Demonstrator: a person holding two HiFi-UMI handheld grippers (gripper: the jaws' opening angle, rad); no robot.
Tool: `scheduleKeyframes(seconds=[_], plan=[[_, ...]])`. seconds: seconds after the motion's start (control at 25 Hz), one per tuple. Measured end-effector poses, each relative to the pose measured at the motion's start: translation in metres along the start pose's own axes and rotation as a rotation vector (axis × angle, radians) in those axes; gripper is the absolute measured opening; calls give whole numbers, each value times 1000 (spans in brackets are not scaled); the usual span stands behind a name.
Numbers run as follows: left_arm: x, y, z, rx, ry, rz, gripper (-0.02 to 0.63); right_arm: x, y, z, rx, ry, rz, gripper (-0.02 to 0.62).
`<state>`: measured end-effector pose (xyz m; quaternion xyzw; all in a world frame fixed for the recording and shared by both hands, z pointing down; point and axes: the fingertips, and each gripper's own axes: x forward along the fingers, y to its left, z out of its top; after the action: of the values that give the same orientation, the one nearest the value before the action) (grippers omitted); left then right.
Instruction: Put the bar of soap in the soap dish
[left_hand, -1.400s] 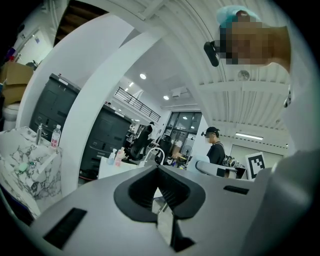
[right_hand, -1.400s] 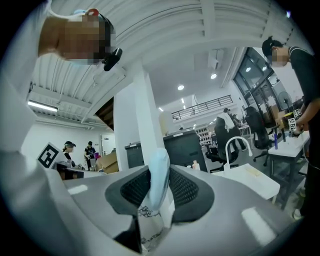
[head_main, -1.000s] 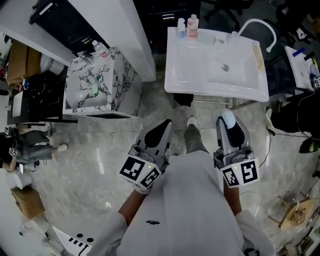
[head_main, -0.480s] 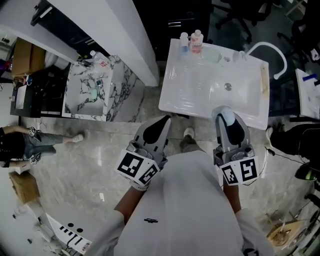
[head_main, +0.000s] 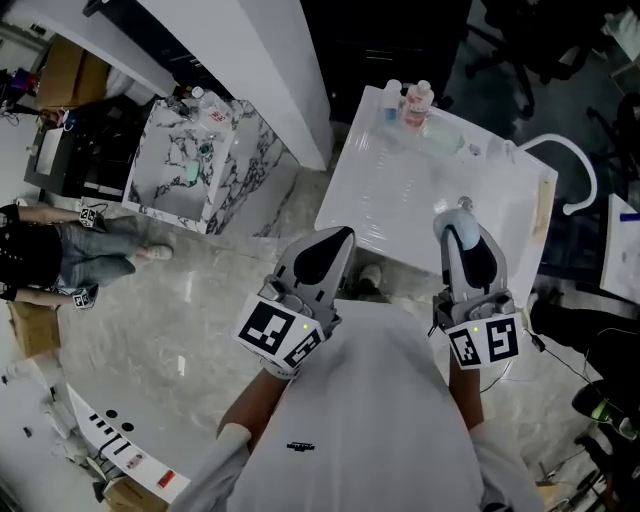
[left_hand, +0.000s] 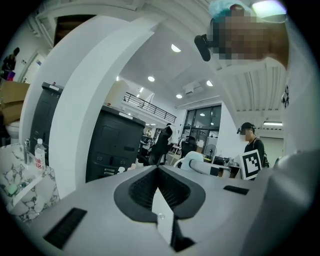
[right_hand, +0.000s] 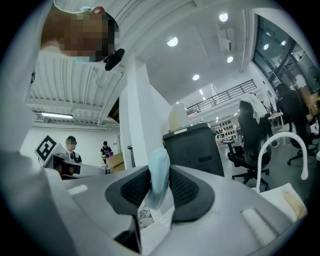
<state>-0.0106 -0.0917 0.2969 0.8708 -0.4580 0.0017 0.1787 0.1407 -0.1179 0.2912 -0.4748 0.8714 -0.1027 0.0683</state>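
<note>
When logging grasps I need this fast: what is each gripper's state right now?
Left gripper: tongs closed, nothing between them.
Right gripper: tongs closed on the pale blue bar of soap.

Pale blue soap bar (right_hand: 159, 172) upright, clamped between fingers (right_hand: 189, 191)

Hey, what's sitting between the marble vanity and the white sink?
In the head view, a white partition wall stands between the marble vanity and the white sink. Nearer the person, only bare floor separates them.
</note>
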Motion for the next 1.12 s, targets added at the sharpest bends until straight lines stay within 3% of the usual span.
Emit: scheduleKeyframes(seconds=[0.6, 1.12], plan=[[19, 45, -21, -105, 8, 70, 8, 60, -12, -25, -21, 97, 44, 127], [38, 65, -40, -116, 47, 87, 8, 86, -59, -64, -44, 146, -12, 127]])
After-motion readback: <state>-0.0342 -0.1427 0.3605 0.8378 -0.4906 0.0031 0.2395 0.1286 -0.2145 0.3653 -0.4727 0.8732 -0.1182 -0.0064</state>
